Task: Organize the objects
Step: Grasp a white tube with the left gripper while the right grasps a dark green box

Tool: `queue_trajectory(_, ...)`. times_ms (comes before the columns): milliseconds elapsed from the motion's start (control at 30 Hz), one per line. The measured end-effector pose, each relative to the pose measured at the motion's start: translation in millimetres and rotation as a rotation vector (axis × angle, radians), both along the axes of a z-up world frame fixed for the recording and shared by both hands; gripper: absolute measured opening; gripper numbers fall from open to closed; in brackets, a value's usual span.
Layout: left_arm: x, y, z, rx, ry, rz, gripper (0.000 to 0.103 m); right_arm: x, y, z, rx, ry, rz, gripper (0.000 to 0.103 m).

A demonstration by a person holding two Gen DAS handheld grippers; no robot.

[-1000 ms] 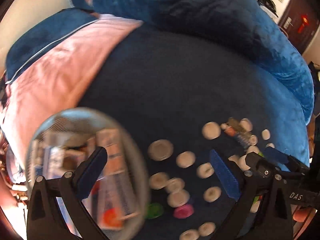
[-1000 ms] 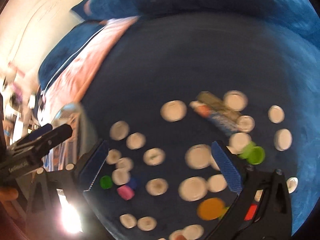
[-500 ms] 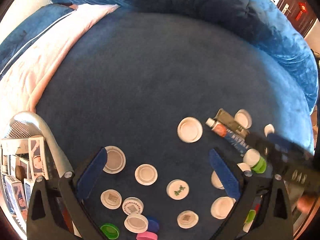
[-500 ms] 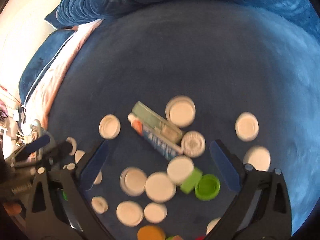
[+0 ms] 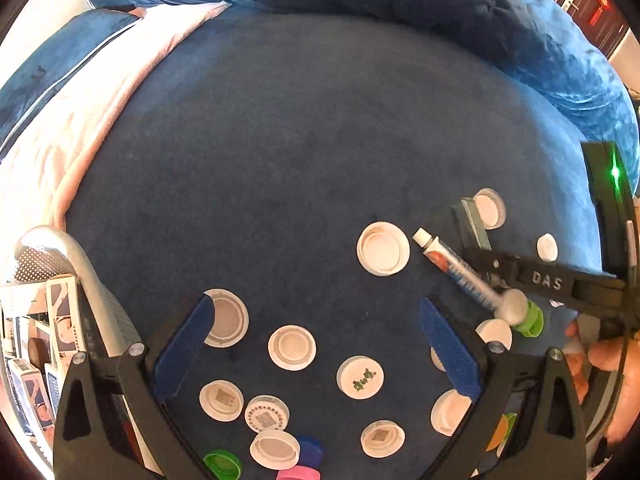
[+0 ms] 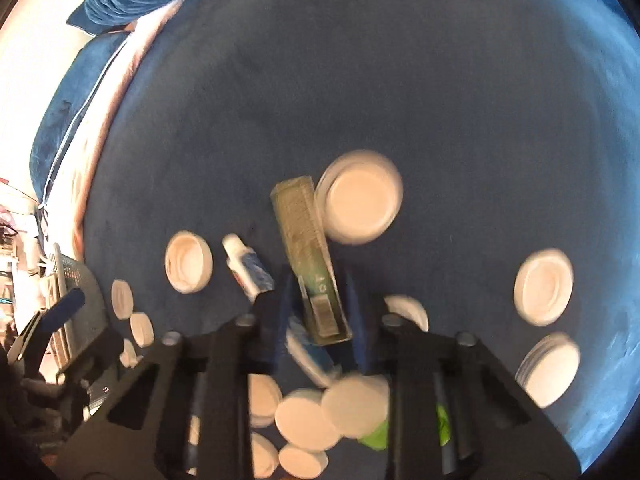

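Many white bottle caps [image 5: 383, 248] and a few coloured ones lie scattered on a dark blue velvet surface [image 5: 300, 140]. A narrow green box [image 6: 304, 232] lies beside a small toothpaste tube [image 6: 248, 270]. My right gripper [image 6: 318, 280] points steeply down; its jaws are closing, and the blue pads press both long sides of the box's near end. In the left wrist view the same box [image 5: 474, 224] and tube [image 5: 460, 272] show at the right, under the right gripper [image 5: 484, 260]. My left gripper [image 5: 315, 312] hovers open above the caps, holding nothing.
A metal mesh basket [image 5: 80, 264] with small cartons stands at the left edge. A pink blanket [image 5: 100, 92] and blue cushions [image 5: 400, 0] border the far side. A person's hand [image 5: 600, 356] holds the right gripper. The left gripper's pad [image 6: 60, 308] shows beside the basket.
Both grippers have dropped toward the caps. The basket slid out from under the left gripper to the left edge. The right gripper went from wide open to shut on the green box.
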State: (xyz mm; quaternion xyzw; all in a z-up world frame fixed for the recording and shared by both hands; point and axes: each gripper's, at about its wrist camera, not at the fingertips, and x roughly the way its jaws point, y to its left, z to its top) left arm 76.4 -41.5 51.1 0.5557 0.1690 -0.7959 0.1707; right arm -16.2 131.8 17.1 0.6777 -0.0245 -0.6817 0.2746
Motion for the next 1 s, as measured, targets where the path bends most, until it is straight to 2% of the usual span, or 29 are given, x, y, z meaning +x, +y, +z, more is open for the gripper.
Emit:
queue_trajectory(67, 0, 0, -1, 0.004, -0.002, 0.000, 0.102, 7, 8, -5, -0.061, -0.095, -0.043, 0.021)
queue_trajectory(333, -4, 15, -13, 0.046, -0.016, -0.026, 0.102, 20, 0, 1, -0.028, 0.050, -0.081, 0.020)
queue_trajectory(467, -14, 27, -19, 0.045, -0.021, -0.045, 0.101, 20, 23, 20, -0.082, 0.105, -0.136, 0.019)
queue_trajectory(600, -32, 47, -32, 0.040, -0.036, -0.046, 0.093, 19, 56, 44, -0.128, 0.142, -0.212, 0.019)
queue_trajectory(767, -52, 69, -44, 0.056, -0.027, -0.049, 0.082, 22, 61, 53, -0.148, 0.151, -0.246, 0.019)
queue_trajectory(800, -55, 72, -48, 0.061, -0.027, -0.055, 0.072, 23, 61, 52, -0.147, 0.149, -0.246, 0.019)
queue_trajectory(833, -58, 76, -52, 0.066, -0.034, -0.066, 0.042, 24, 59, 51, -0.146, 0.145, -0.246, 0.019)
queue_trajectory(867, -59, 79, -54, 0.068, -0.041, -0.081, 0.033, 25, 56, 51, -0.147, 0.140, -0.243, 0.019)
queue_trajectory(933, -58, 83, -53, 0.048, -0.036, -0.115, 0.024, 28, 51, 55, -0.144, 0.138, -0.234, 0.019)
queue_trajectory(1000, -55, 81, -49, 0.044, -0.037, -0.135, 0.019, 35, 50, 59, -0.139, 0.144, -0.223, 0.019)
